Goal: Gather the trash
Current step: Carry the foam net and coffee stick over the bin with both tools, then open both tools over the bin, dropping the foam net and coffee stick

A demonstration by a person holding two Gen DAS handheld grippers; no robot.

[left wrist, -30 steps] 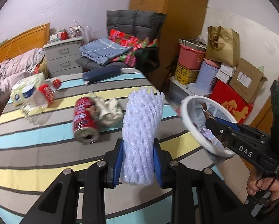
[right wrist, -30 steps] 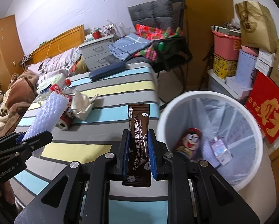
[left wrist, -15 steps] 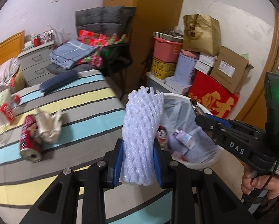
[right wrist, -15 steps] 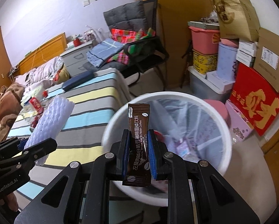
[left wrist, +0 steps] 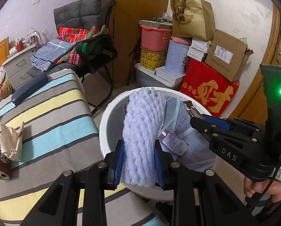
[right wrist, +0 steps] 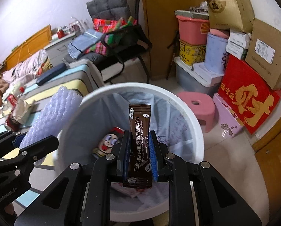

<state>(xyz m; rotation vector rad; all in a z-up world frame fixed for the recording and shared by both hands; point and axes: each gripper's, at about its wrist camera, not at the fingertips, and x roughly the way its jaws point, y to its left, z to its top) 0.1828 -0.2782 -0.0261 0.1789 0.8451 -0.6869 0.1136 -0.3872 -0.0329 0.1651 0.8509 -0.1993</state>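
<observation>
Over the white bin (right wrist: pixel 195 120), left to right: left gripper (left wrist: pixel 138 162), clamped on foam fruit netting (left wrist: pixel 142 131); right gripper (right wrist: pixel 138 154), pinched shut on brown coffee sachet (right wrist: pixel 140 130). Both poised above the opening, apparently for dropping.

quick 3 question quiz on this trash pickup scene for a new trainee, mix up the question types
1. True or false: the left gripper is shut on the white foam net.
2. What does the right gripper hold? A) a red can B) a brown coffee sachet C) a tissue
3. In a few words: what is the white trash bin lined with, and is it empty?

Key
1. True; the blue pads squeeze the net on both sides.
2. B
3. A pale plastic bag; not empty, a cartoon-printed can and a small carton lie inside.
</observation>
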